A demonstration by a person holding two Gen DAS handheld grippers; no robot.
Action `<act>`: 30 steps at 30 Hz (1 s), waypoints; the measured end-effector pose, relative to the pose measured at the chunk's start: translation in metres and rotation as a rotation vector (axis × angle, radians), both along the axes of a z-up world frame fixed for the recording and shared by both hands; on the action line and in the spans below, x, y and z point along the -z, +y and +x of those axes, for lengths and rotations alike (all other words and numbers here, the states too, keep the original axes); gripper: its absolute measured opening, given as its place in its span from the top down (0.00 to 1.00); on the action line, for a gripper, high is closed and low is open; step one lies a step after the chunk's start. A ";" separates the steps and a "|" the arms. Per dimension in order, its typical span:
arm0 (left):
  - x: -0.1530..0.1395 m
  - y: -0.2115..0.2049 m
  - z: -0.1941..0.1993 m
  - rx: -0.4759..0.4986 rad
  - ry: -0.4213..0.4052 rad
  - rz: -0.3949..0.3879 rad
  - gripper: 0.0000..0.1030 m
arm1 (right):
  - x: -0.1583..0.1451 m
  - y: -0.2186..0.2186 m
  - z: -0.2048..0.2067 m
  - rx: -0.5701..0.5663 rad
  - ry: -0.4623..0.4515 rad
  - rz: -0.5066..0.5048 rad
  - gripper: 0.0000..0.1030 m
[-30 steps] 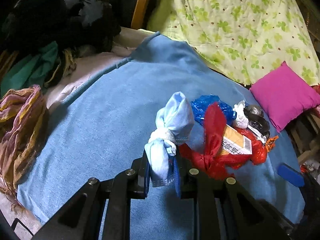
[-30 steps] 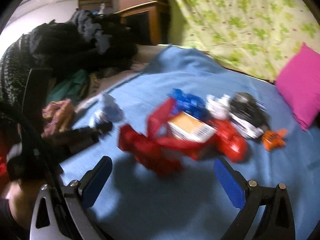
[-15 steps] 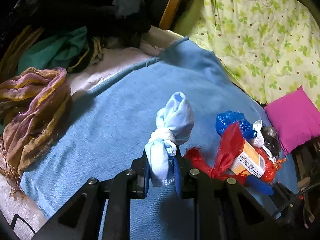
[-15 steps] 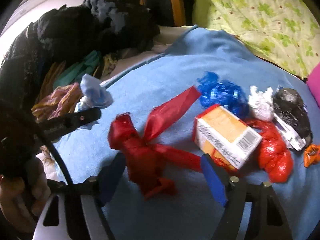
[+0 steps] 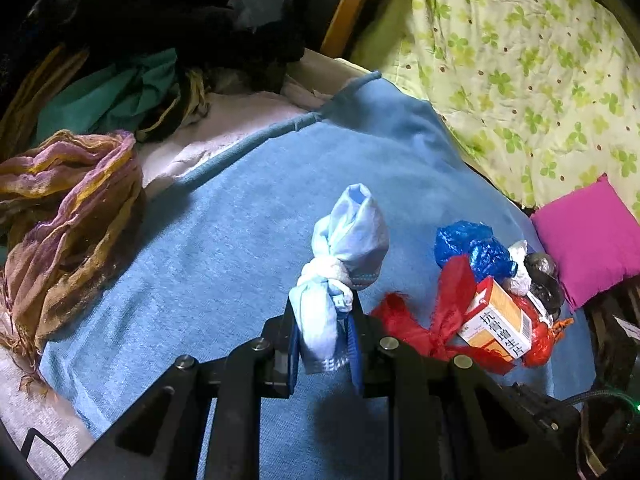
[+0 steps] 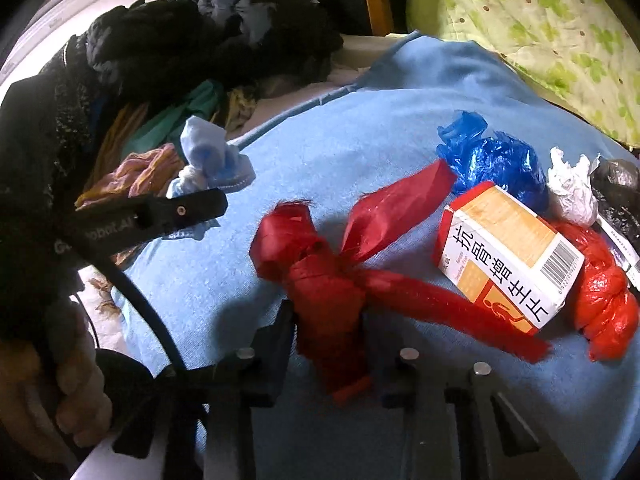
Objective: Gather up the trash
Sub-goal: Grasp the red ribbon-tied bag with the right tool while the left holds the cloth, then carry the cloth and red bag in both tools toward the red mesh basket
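While the left wrist view was filled by the left gripper, its jaws clamped on a knotted pale-blue cloth bundle held upright above the bed, only the right wrist view showed the bare hand gripping that tool's handle at the lower left. In that same view the right gripper was seen closed on the lower end of a knotted red plastic bag, whose long tails were spread across a blue terry blanket. The pink square cushion and the striped purple-and-gold scarf were shown clearly only from the left wrist.

The blanket was laid over a bed, with a green-clover quilt draped behind it, a heap of dark clothing at the far left, and a wooden-framed cabinet at the back.

Beside the red bag, an orange-and-white cardboard medicine box printed with Chinese characters and a barcode was seen resting on a second red bag. A crumpled blue plastic bag, a wad of white paper and a dark shiny wrapper were clustered just behind it.
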State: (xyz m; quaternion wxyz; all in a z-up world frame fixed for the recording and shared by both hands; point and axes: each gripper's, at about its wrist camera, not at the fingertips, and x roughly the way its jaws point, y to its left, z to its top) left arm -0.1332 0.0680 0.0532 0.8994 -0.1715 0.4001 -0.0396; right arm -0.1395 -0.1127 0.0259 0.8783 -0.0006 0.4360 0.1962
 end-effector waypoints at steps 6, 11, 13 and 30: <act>0.001 0.008 -0.001 -0.043 -0.001 -0.007 0.79 | -0.007 -0.022 -0.021 0.092 -0.009 -0.049 0.70; 0.001 0.001 0.000 -0.020 0.002 0.017 0.79 | -0.013 -0.064 -0.051 0.188 -0.008 -0.089 0.70; 0.001 -0.005 0.000 -0.006 0.003 0.031 0.79 | -0.009 -0.081 -0.058 0.221 0.022 -0.100 0.70; 0.002 -0.023 0.000 0.071 0.003 0.098 0.79 | -0.009 -0.077 -0.051 0.254 0.002 -0.083 0.67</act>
